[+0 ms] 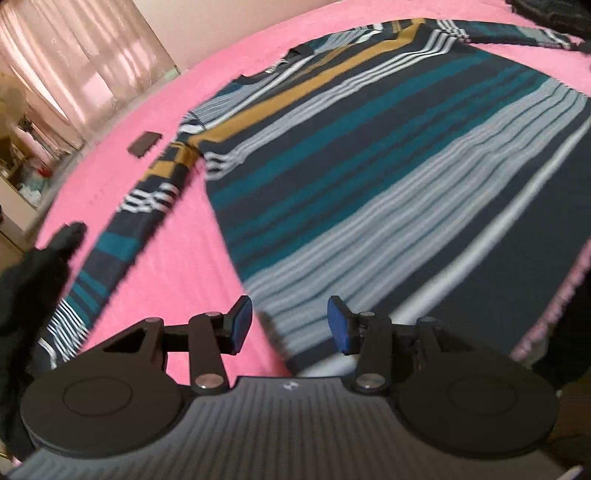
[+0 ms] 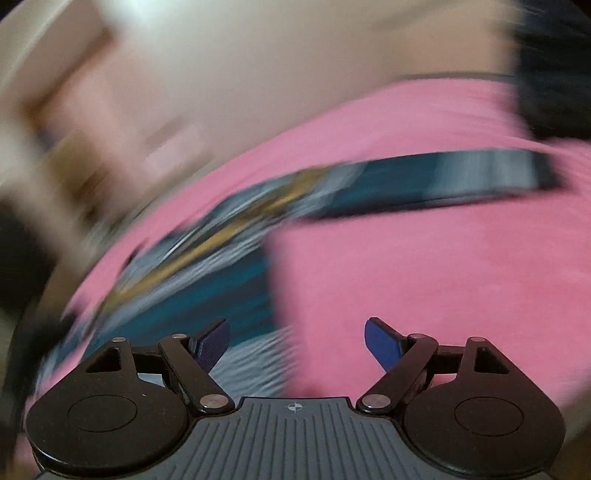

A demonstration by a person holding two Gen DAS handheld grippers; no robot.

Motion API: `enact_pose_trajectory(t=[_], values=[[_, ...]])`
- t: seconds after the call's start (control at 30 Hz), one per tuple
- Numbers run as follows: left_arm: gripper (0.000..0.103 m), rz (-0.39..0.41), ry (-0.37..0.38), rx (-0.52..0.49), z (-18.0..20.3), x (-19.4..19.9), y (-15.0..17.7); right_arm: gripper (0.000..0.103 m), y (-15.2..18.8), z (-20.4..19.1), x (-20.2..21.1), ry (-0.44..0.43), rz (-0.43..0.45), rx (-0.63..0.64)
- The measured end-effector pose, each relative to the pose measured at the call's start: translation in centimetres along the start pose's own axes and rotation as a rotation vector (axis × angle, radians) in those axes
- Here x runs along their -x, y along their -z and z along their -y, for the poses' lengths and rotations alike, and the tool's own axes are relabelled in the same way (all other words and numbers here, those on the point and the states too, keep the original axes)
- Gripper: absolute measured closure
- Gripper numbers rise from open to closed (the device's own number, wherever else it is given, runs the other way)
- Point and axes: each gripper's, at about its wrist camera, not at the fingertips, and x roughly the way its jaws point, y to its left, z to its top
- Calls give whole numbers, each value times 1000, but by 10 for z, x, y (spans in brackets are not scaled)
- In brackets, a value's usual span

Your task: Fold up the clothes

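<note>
A striped long-sleeved sweater [image 1: 369,177], in navy, teal, grey, white and mustard, lies spread flat on a pink bed cover [image 1: 177,258]. My left gripper [image 1: 290,325] is open and empty, just above the sweater's lower left hem corner. One sleeve [image 1: 122,240] stretches toward the lower left. The right wrist view is blurred. It shows the sweater's body [image 2: 207,280] at left and its other sleeve [image 2: 424,181] stretched across the pink cover [image 2: 424,277]. My right gripper [image 2: 297,343] is open and empty above the sweater's side edge.
A small dark flat object [image 1: 144,144] lies on the cover beyond the sleeve. A black gloved hand [image 1: 33,280] is at the left edge. Dark clothing [image 1: 554,14] lies at the far right corner. Curtains [image 1: 74,62] and shelves stand beyond the bed.
</note>
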Motion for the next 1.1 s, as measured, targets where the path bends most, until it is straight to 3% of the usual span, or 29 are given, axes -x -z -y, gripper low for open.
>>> enact_pose_trajectory(t=[0.1,0.33,0.5,0.57,0.6,0.77,0.9,1.1], values=[[63,11,7,32,2,9,17,20,26,-47,-14,-78,-128,227],[63,5,54,91,1,37,49,20,28,-77,-9,28,-202,314],[61,26,58,219,-7,58,59,20,29,-98,-5,104,-255,376],[57,43,59,265,-9,63,59,5,30,-106,-3,135,-276,400],[56,52,62,284,-9,65,58,0,29,-109,-2,149,-270,401],[54,81,97,332,-6,66,45,0,21,-115,4,214,-237,332],[41,101,112,324,3,69,32,0,15,-120,16,215,-228,250],[33,107,126,314,12,72,27,0,20,-126,16,245,-251,257]])
